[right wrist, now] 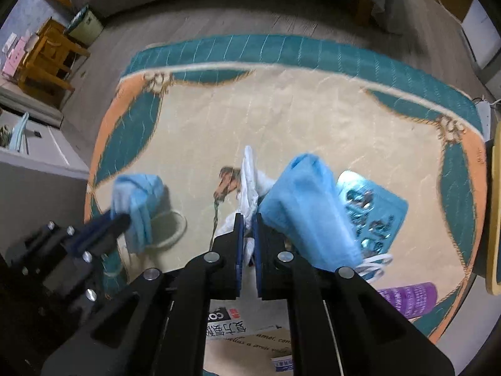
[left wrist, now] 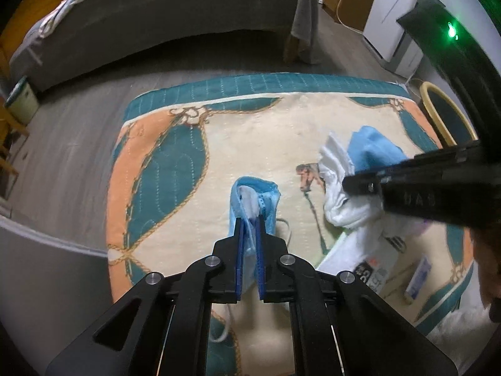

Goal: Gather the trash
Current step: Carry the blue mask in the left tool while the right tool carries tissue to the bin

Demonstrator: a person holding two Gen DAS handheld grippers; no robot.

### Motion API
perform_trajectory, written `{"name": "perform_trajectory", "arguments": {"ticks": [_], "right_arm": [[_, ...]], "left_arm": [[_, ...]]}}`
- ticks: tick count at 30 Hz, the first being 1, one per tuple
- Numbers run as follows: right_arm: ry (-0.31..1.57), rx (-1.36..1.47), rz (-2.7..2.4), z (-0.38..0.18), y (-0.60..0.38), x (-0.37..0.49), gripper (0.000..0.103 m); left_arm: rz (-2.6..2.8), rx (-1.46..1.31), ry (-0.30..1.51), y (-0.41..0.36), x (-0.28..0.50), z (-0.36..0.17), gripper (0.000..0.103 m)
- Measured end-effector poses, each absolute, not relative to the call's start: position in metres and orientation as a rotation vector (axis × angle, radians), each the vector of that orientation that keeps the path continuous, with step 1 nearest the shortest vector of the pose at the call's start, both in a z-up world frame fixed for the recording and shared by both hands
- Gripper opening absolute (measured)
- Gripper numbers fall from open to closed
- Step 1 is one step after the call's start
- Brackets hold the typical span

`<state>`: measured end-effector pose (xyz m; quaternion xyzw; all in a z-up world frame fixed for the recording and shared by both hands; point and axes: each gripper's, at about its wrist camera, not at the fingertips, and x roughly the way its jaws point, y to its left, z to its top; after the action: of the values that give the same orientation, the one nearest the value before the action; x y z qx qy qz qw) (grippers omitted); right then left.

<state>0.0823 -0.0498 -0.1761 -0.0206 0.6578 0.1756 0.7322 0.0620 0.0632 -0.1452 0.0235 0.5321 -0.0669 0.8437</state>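
Note:
My left gripper (left wrist: 250, 216) is shut on a crumpled blue face mask (left wrist: 253, 194) and holds it above the patterned rug (left wrist: 250, 125); its ear loop hangs below. The same mask (right wrist: 137, 200) shows at the left in the right wrist view, held by the left gripper (right wrist: 119, 219). My right gripper (right wrist: 247, 216) is shut on a bundle of white tissue (right wrist: 249, 172) with a second blue mask (right wrist: 307, 206) draped on its right. This bundle (left wrist: 350, 169) shows at the right in the left wrist view, under the right gripper (left wrist: 347, 185).
On the rug near me lie a blue blister pack (right wrist: 372, 206), a purple tube (right wrist: 407, 297), a printed box (right wrist: 225, 322) and white packaging (left wrist: 375, 263). A yellow-rimmed bin (left wrist: 444, 116) stands at the rug's right edge. A grey bed (left wrist: 156, 22) is beyond, white cabinet (left wrist: 388, 18) far right.

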Motion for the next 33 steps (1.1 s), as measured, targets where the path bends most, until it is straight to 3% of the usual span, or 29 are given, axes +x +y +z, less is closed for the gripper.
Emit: {"name": "perform_trajectory", "arguments": {"ticks": [3,5,23,33], "right_arm": [[1.461,-0.068,0.379,-0.181,-0.049,0.082,0.011],[1.433,-0.046,0.378,-0.174,-0.051,0.085,0.004],[1.209,0.085,0.326,-0.104,-0.088,0.102,0.004],[1.101,0.047,0.275,-0.070,-0.140,0.104,0.004]], "left_arm": [[-0.147,0.072,1.118,0.062,0.060,-0.144,0.008],[-0.150,0.081,1.110,0.060,0.059,-0.142,0.008],[-0.131,0.052,0.986,0.069,0.061,-0.108,0.008],[-0.175,0.101,0.874,0.030,0.066,-0.073,0.008]]}}
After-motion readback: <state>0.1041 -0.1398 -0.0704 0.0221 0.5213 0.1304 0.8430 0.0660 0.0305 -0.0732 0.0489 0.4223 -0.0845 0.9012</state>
